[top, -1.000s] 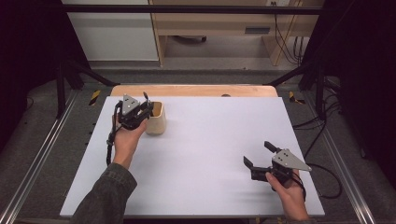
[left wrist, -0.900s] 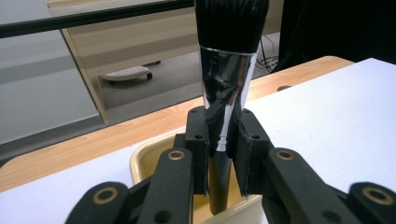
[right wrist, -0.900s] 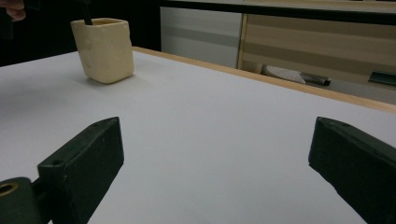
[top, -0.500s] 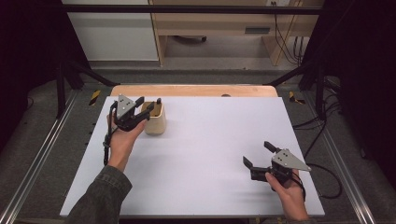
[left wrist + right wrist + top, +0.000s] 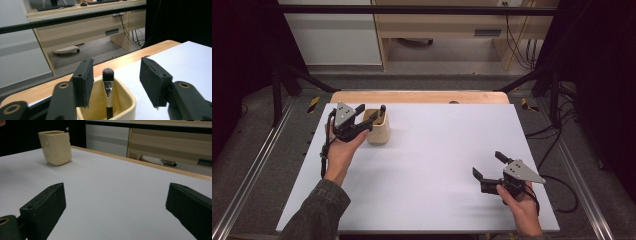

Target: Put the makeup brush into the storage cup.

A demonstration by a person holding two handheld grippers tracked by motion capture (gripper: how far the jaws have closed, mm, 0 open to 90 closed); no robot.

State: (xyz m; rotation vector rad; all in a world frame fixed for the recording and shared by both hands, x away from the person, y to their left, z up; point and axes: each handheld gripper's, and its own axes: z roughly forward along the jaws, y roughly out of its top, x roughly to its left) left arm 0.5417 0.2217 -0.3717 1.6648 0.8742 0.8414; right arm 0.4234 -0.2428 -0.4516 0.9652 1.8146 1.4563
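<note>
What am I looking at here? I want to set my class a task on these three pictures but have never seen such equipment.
A person at a white table holds hand-operated tongs in each hand. One picture looks down from above; the other two come from cameras riding on each tool, looking along its black jaws. On the table stands a cream cup with a makeup brush upright inside. The left tongs have just been opening; the brush stands between the jaws, untouched. The right tongs rest open, holding nothing.

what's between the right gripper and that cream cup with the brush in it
Nothing: in the high view and the right gripper view, bare white table runs from the right gripper to the cup holding the brush.
</note>
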